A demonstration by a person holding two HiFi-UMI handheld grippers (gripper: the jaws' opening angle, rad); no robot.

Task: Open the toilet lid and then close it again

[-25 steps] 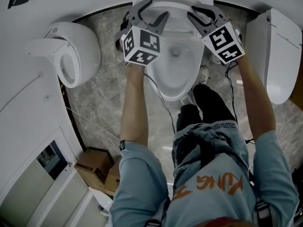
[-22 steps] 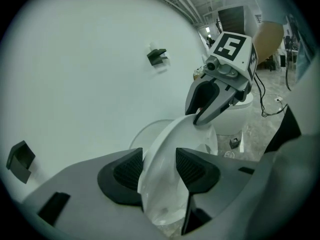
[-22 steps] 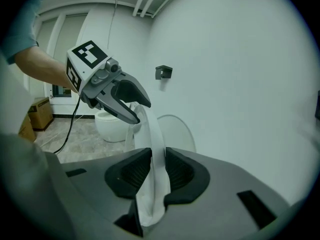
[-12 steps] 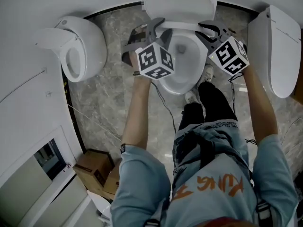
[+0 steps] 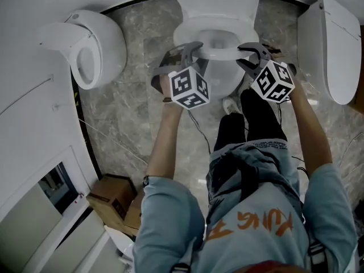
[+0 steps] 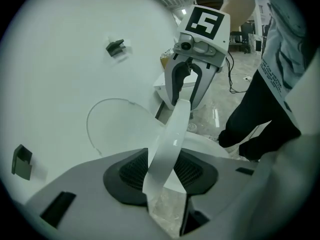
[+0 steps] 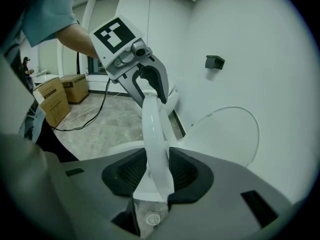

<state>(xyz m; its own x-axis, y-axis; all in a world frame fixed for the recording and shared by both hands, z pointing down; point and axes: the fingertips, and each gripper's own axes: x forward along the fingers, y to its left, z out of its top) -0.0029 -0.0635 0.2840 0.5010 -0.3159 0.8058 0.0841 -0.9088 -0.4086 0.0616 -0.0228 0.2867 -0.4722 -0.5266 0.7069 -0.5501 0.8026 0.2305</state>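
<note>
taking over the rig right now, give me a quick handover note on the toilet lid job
Left gripper: shut on the toilet lid's left edge; its jaws have just been closing.
Right gripper: shut on its right edge; its jaws have just been opening a little.
Lid: tilted part way between upright and the bowl, held from both sides.
Done: opening looks done; the bowl was fully uncovered a second ago.
To do: lower the lid flat onto the bowl, then release both grippers.

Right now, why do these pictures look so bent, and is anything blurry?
Head view: wide lens bows the grey marble floor; little blur. Left gripper view: dark round corners, glare streak on the white toilet lid. Right gripper view: same corners, bright white wall.
</note>
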